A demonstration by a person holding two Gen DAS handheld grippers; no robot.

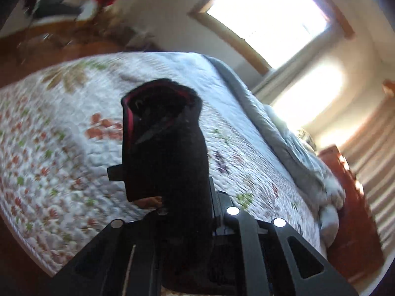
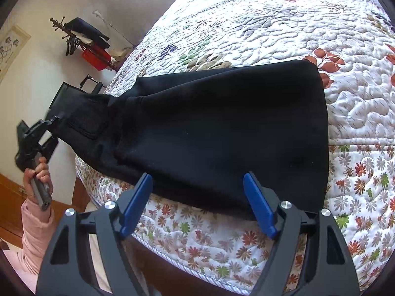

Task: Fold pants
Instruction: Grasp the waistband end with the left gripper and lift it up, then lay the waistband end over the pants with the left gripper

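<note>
Right gripper (image 2: 197,180), lower centre of its own view: blue fingers (image 2: 138,201) spread wide, holding nothing, their tips at the near edge of the black pants (image 2: 222,133). Quilted floral bed (image 2: 284,24) fills the frame; pants lie across its middle. Left gripper (image 2: 55,120), far left, is clamped on the pants' waistband corner, lifting it off the bed's edge. Hand (image 2: 38,175) in a pink sleeve (image 2: 34,227), lower left, holds that gripper's handle.

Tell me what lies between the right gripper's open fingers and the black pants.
Nothing: in the right wrist view the right gripper hangs open at the near edge of the pants, over the floral quilt.
</note>
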